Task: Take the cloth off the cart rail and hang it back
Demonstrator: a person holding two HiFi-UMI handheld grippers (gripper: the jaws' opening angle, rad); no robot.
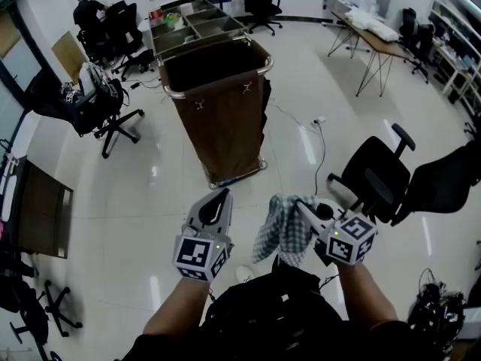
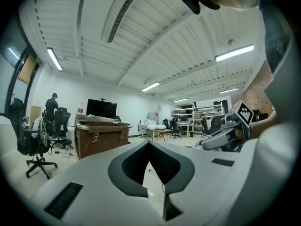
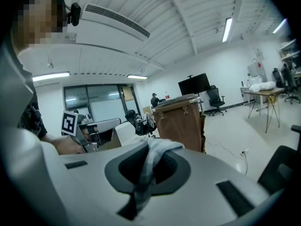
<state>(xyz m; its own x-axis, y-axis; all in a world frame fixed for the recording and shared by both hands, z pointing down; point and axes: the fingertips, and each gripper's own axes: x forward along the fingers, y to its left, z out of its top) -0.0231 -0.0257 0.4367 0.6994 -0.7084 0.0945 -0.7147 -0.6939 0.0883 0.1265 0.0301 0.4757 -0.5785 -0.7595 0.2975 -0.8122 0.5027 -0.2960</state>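
Observation:
A grey-and-white checked cloth (image 1: 280, 232) hangs from my right gripper (image 1: 302, 204), which is shut on it low in the head view, well short of the cart. In the right gripper view the cloth (image 3: 149, 161) is pinched between the jaws and drapes over their tip. The cart (image 1: 218, 115) carries a brown bag under a chrome rail (image 1: 216, 80), and nothing hangs on the rail side I see. My left gripper (image 1: 222, 196) is held beside the right one, shut and empty, pointing at the cart (image 2: 101, 138).
A black office chair (image 1: 378, 176) stands close on the right, and another chair (image 1: 98, 110) stands on the left. A long table (image 1: 373, 38) is at the back right. A cable and plug (image 1: 316, 122) lie on the floor right of the cart. A person (image 1: 89, 9) sits far back.

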